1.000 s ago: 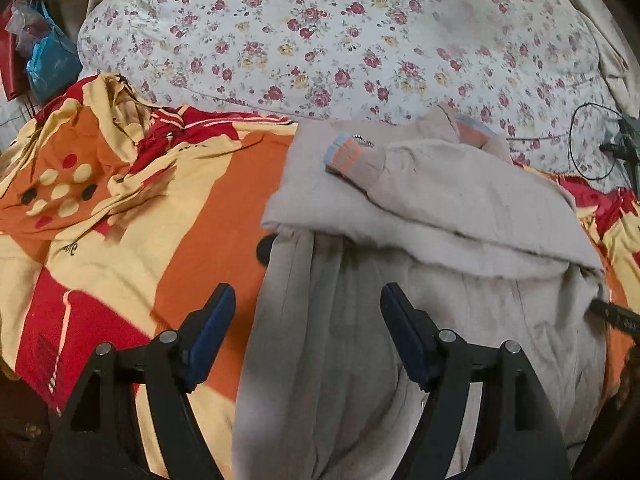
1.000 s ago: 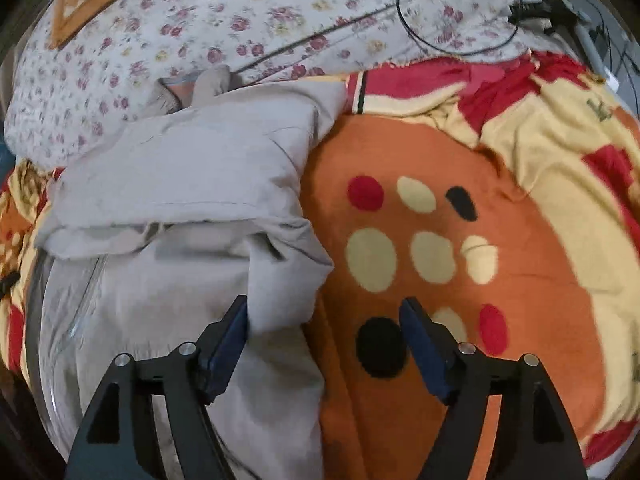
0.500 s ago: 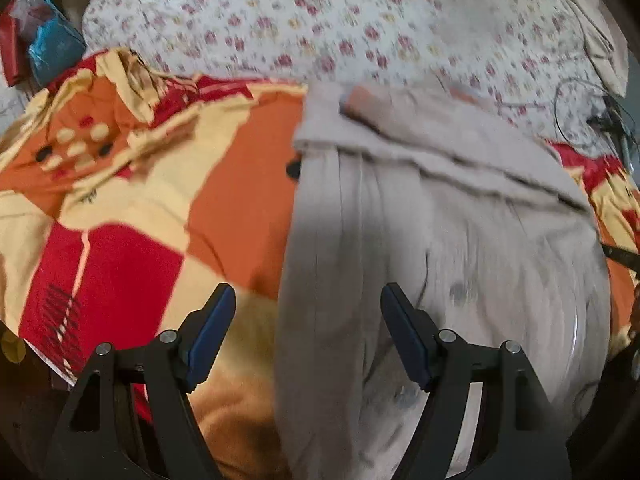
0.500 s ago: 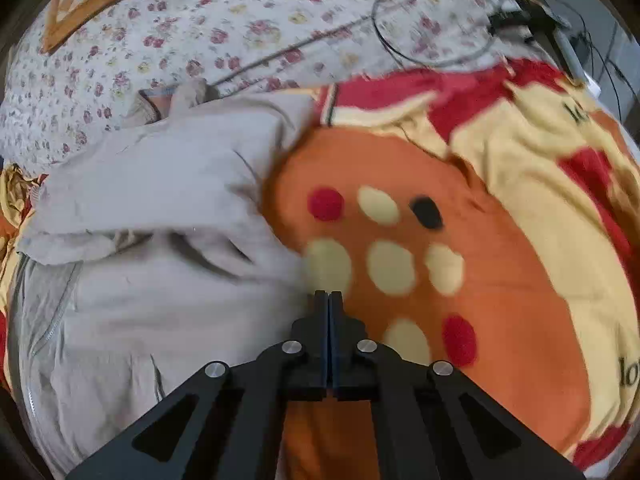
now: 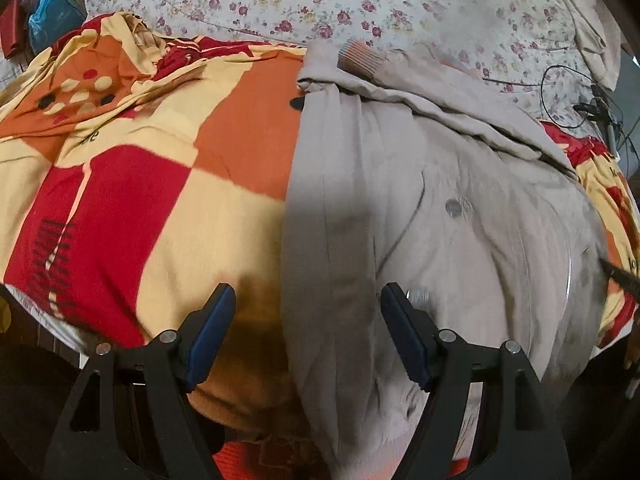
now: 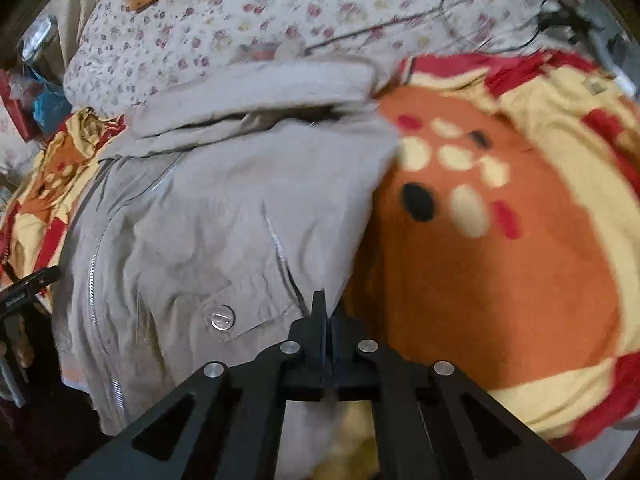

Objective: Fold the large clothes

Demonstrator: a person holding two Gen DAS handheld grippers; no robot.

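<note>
A large beige jacket [image 5: 432, 208] lies spread on the patterned orange, red and yellow blanket [image 5: 168, 184] covering the bed, its sleeves already folded across the far part of the body, the ribbed cuff [image 5: 360, 65] resting near the floral pillow [image 5: 360, 4]. The step in hand looks like taking hold of the near hem to fold the jacket lengthwise toward the far side. The right claw [image 6: 322, 320] is clenched, its jaws pressed together at the jacket's near right edge beside the pocket snap [image 6: 219, 317]; whether cloth is pinched between them cannot be made out. The left claw [image 5: 306, 332] stands released, jaws straddling the jacket's left edge near the hem. Next, the left claw probably needs to close on that edge so both corners can lift together.
</note>
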